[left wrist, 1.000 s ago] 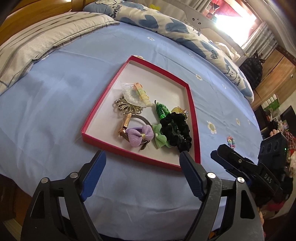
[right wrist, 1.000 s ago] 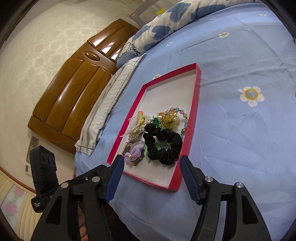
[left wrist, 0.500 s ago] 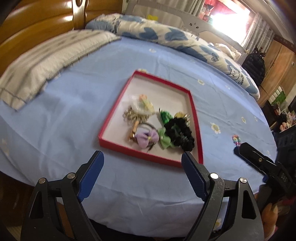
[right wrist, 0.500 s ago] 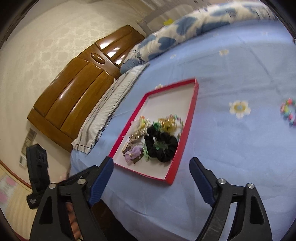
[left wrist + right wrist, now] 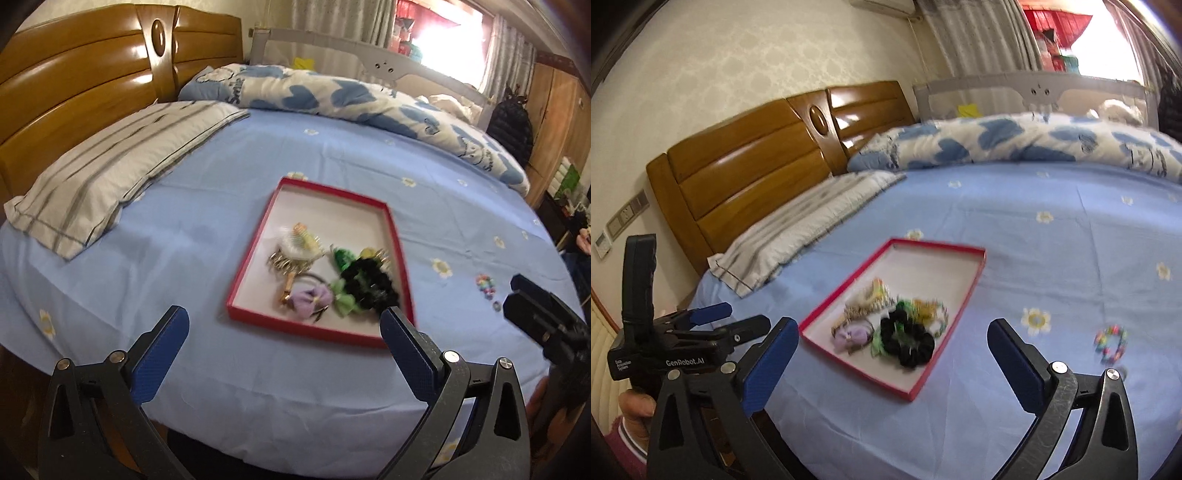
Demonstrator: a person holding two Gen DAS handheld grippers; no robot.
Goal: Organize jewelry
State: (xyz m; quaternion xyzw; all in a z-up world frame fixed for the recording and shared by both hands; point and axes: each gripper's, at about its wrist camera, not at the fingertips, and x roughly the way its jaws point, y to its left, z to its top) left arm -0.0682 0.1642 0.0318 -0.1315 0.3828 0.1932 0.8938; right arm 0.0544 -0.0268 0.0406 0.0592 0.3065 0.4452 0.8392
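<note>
Red tray (image 5: 255,242) on the bed holds most pieces; a bead bracelet (image 5: 485,285) at 3 o'clock remains out. Both grippers' fingers (image 5: 162,354) are opening wide, empty.

I am noting black frames with silver screws and blue finger pads on my left tool (image 5: 283,328) and right tool (image 5: 892,341). White "GenRobot.AI" lettering is showing; my hand (image 5: 635,406) is wearing a maroon striped cuff.

One red tray (image 5: 400,251) sits on the bed. Inside it: one black scrunchie (image 5: 369,286), one lilac bow (image 5: 312,301), one green bow (image 5: 343,301), one comb (image 5: 299,245). One beaded bracelet (image 5: 485,285) lies outside. Two grippers, one pillow (image 5: 110,173).
</note>
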